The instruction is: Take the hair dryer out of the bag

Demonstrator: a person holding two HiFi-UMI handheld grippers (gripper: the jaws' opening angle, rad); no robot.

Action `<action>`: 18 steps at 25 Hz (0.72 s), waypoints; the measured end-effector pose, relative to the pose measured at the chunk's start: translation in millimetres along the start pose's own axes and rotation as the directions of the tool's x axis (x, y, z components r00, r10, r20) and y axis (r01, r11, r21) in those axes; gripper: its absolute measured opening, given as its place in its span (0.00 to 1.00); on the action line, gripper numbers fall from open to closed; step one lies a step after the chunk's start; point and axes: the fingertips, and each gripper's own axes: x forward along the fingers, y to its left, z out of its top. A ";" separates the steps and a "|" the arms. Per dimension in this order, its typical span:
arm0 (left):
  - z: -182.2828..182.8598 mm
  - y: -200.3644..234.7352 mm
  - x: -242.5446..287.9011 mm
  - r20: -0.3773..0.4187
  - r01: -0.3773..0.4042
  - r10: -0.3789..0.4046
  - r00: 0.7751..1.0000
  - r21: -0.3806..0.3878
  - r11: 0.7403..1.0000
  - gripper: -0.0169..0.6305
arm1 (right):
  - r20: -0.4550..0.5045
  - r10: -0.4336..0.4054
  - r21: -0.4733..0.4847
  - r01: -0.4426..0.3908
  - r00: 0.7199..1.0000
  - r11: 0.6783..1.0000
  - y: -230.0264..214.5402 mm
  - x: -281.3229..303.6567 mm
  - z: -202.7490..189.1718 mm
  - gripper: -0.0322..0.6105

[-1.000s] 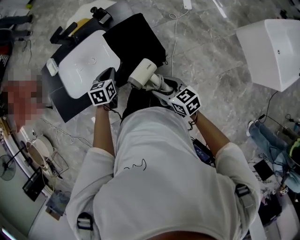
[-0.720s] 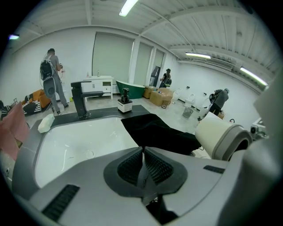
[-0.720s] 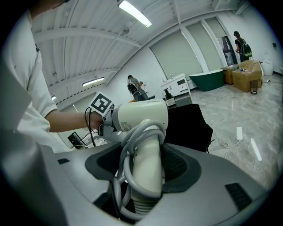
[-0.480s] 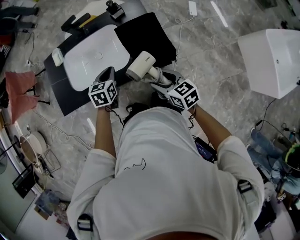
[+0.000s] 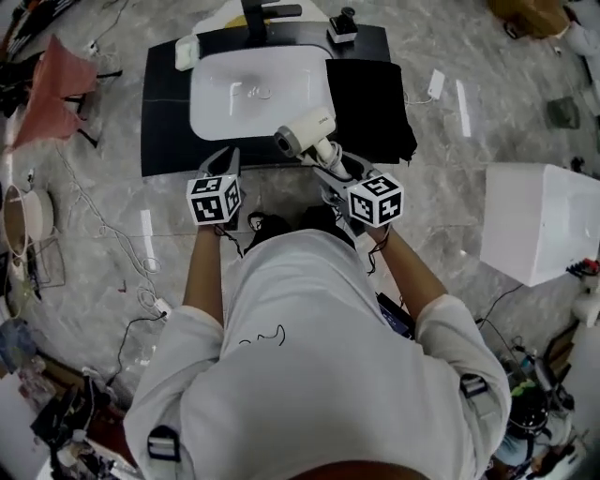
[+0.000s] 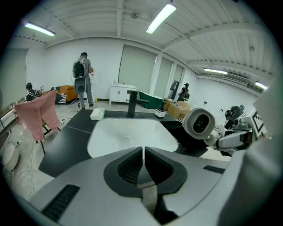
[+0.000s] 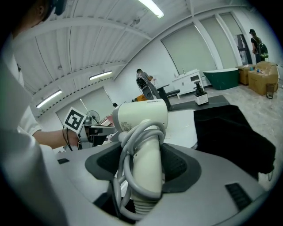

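Observation:
A white hair dryer [image 5: 305,131] with its grey cord wound round the handle [image 7: 141,145] hangs in the air at the near edge of a black table [image 5: 164,122]. My right gripper [image 5: 328,167] is shut on the handle, the jaws wide around it. The black bag [image 5: 370,108] lies flat on the table's right side, apart from the dryer. My left gripper [image 5: 225,161] is to the left of the dryer, shut and holding nothing [image 6: 143,159]. From the left gripper view the dryer's nozzle [image 6: 199,124] faces the camera.
A white rounded tray [image 5: 258,89] lies in the middle of the table, with a small white box [image 5: 187,52] and a black stand [image 5: 267,14] behind it. A white cabinet [image 5: 539,220] stands on the floor at right. Cables cross the floor at left. People [image 6: 82,79] stand far off.
Both grippers and the dryer have swung round with the person, who now faces the table squarely. The dryer stays in the right gripper; the left stays shut and empty.

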 end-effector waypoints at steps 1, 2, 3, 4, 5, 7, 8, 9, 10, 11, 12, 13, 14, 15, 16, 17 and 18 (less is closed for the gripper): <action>-7.2 14.7 -10.5 0.008 -0.018 0.018 1.000 -0.021 1.000 0.07 | -0.011 0.018 0.009 -0.018 1.000 1.000 9.7 13.6 -0.3 0.47; -14.8 29.9 -21.2 0.015 -0.038 0.038 0.999 -0.044 0.998 0.07 | -0.022 0.037 0.021 -0.036 0.999 0.999 19.4 27.2 -1.3 0.47; -22.1 45.5 -31.7 0.022 -0.057 0.059 0.998 -0.068 0.996 0.07 | -0.031 0.054 0.036 -0.052 0.998 0.998 29.2 40.9 -2.5 0.47; -28.8 61.3 -41.7 0.028 -0.075 0.077 0.997 -0.090 0.993 0.07 | -0.039 0.067 0.052 -0.065 0.997 0.997 38.8 54.5 -3.9 0.47; -34.7 76.8 -51.1 0.032 -0.090 0.094 0.995 -0.106 0.990 0.07 | -0.044 0.077 0.068 -0.074 0.996 0.995 48.2 67.8 -5.4 0.47; -46.1 104.6 -69.4 0.033 -0.113 0.118 0.992 -0.123 0.986 0.07 | -0.051 0.090 0.111 -0.084 0.995 0.990 66.6 92.4 -9.7 0.47; -52.2 116.6 -78.6 0.032 -0.122 0.127 0.991 -0.127 0.984 0.07 | -0.054 0.097 0.138 -0.088 0.994 0.987 75.8 103.6 -12.9 0.47; -58.6 127.8 -87.8 0.031 -0.129 0.135 0.990 -0.133 0.983 0.07 | -0.058 0.105 0.165 -0.094 0.993 0.982 84.9 114.4 -16.0 0.47; -64.6 138.6 -96.3 0.030 -0.137 0.143 0.989 -0.139 0.981 0.07 | -0.062 0.112 0.187 -0.099 0.992 0.977 93.5 124.8 -18.3 0.47; -70.0 149.2 -104.1 0.029 -0.147 0.153 0.988 -0.148 0.978 0.07 | -0.067 0.117 0.203 -0.101 0.991 0.974 101.4 134.7 -19.2 0.47; -74.5 159.4 -110.6 0.029 -0.156 0.162 0.986 -0.159 0.975 0.07 | -0.073 0.117 0.210 -0.099 0.990 0.973 108.4 144.0 -18.7 0.47; -78.1 169.3 -115.8 0.030 -0.164 0.171 0.985 -0.171 0.972 0.07 | -0.077 0.113 0.213 -0.095 0.991 0.973 115.0 152.5 -17.1 0.47; -81.0 178.3 -119.7 0.030 -0.170 0.179 0.983 -0.183 0.968 0.07 | -0.082 0.112 0.214 -0.092 0.990 0.972 121.9 160.7 -15.3 0.47; -83.3 186.2 -122.5 0.029 -0.177 0.186 0.982 -0.193 0.965 0.07 | -0.089 0.115 0.216 -0.094 0.989 0.972 128.9 168.6 -14.8 0.47; -85.2 192.8 -124.2 0.028 -0.183 0.192 0.981 -0.201 0.962 0.07 | -0.098 0.121 0.218 -0.098 0.988 0.971 135.7 176.1 -15.0 0.47; -86.2 197.8 -124.6 0.027 -0.188 0.198 0.980 -0.206 0.960 0.07 | -0.108 0.125 0.217 -0.099 0.986 0.971 141.7 183.0 -14.7 0.47; -86.4 201.6 -123.7 0.027 -0.192 0.202 0.979 -0.211 0.959 0.07 | -0.119 0.125 0.214 -0.097 0.985 0.972 146.5 189.6 -13.4 0.47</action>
